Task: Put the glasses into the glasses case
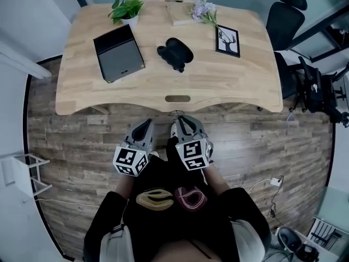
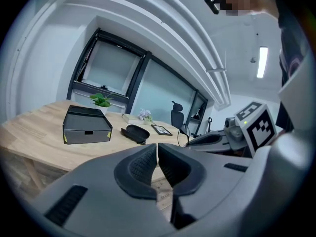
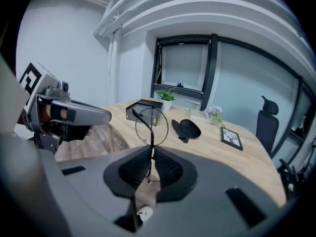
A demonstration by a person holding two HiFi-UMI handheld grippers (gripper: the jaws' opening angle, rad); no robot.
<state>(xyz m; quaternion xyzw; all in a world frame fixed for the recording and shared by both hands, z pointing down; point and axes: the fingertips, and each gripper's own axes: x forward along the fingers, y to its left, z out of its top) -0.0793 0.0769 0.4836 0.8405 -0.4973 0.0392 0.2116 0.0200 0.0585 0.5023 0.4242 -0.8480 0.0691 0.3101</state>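
Between the fingers (image 3: 135, 170) of your right gripper (image 3: 150, 157) stand the glasses (image 3: 152, 139), pinched at a thin part of the wire frame, with one round lens ring rising above the tips. On your left gripper (image 2: 157, 163) the fingers are pressed together and hold nothing. Both grippers are in front of the bench (image 1: 229, 83), not yet over it. The glasses case (image 1: 175, 52) seems to lie open near the middle of the bench, near a black box (image 1: 119, 53) and well apart from the glasses. I judge the glasses to be very light, thin and easy to bend, and they can slip in the pads. So please grip gently on the frame, never on the lens. The case looks stiff and light and may slide, so your left gripper can steady its rim.
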